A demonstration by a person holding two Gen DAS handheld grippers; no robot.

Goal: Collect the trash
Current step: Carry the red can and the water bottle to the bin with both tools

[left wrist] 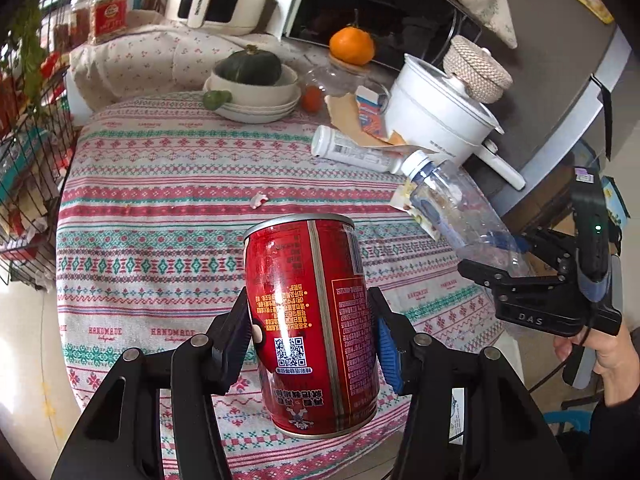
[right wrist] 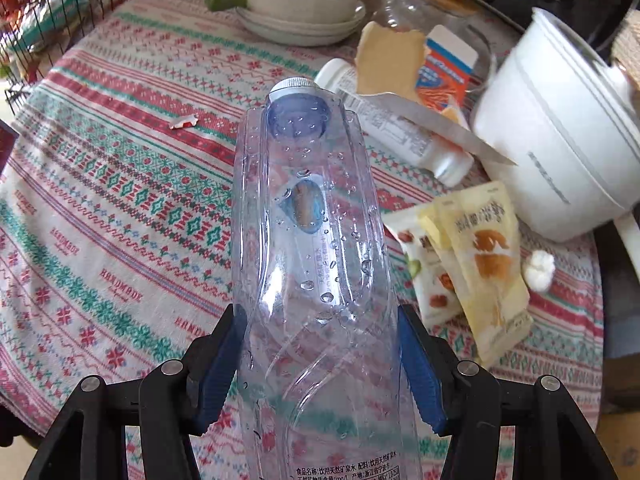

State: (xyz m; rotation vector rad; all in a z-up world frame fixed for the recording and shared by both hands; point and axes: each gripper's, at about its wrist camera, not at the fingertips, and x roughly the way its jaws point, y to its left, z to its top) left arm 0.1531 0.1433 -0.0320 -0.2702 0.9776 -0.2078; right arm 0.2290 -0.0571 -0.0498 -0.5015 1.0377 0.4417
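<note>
Two jaws pairs pinching: left gripper [left wrist: 312,344] on red can [left wrist: 310,320], right gripper [right wrist: 320,360] on clear bottle [right wrist: 312,260], base cropped.

Bottle [right wrist: 316,280] base cut off at bottom edge; white pot [right wrist: 560,152] blurred, right side cropped, probably lidded.

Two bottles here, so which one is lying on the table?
The white bottle, on its side beside the white pot. The clear plastic bottle is lifted, clamped in the right claw.

"HANDMADE" on tablecloth [left wrist: 168,200], "DAS" on right tool [left wrist: 500,276]
</note>
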